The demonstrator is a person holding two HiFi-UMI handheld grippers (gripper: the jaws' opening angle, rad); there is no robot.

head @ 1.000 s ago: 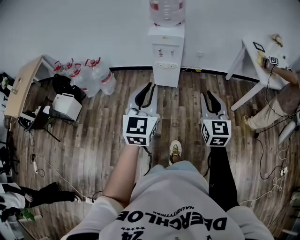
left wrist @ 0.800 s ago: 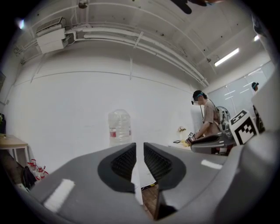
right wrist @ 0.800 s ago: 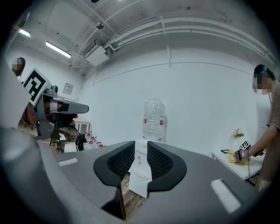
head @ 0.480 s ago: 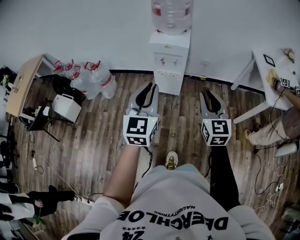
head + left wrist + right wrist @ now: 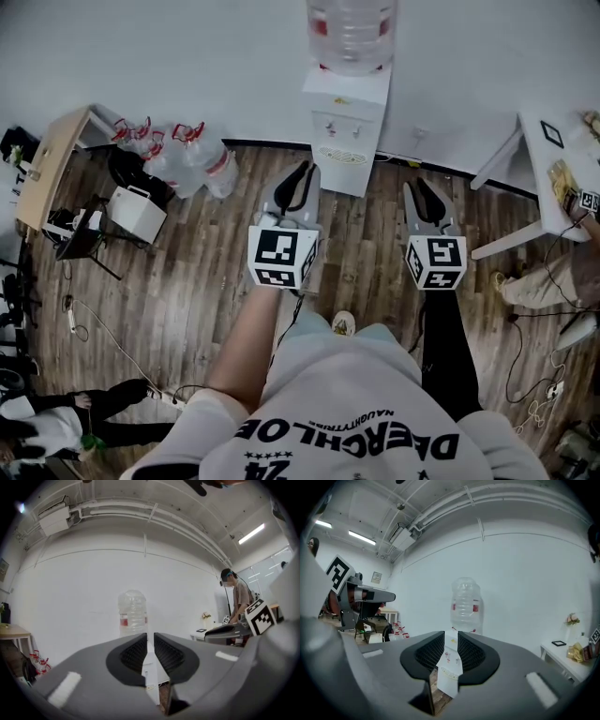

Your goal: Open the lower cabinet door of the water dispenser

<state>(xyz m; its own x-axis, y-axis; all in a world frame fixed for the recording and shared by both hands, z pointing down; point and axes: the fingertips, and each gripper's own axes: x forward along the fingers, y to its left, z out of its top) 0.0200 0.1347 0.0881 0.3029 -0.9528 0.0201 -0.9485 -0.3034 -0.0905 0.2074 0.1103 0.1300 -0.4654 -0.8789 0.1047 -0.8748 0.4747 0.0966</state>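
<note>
The white water dispenser (image 5: pixel 345 127) stands against the far wall with a clear bottle (image 5: pixel 352 33) on top. Its lower cabinet door (image 5: pixel 339 176) faces me and looks closed. My left gripper (image 5: pixel 302 169) and right gripper (image 5: pixel 419 185) are held level side by side, both pointing at the dispenser and still short of it. In the left gripper view a narrow gap in the left gripper (image 5: pixel 150 639) shows a strip of the dispenser (image 5: pixel 150 667). The right gripper (image 5: pixel 451 637) stands a little wider, with the dispenser (image 5: pixel 450 665) seen through it. Neither holds anything.
Several water jugs (image 5: pixel 178 155) stand left of the dispenser, beside a wooden desk (image 5: pixel 47 169) and a white box (image 5: pixel 136 214). A white table (image 5: pixel 553 155) and a seated person (image 5: pixel 553 277) are at the right. Cables (image 5: pixel 103 337) trail over the wooden floor.
I have walked forward: the dispenser has come closer and sits lower in the head view. Both grippers went forward with me, jaws unchanged.
</note>
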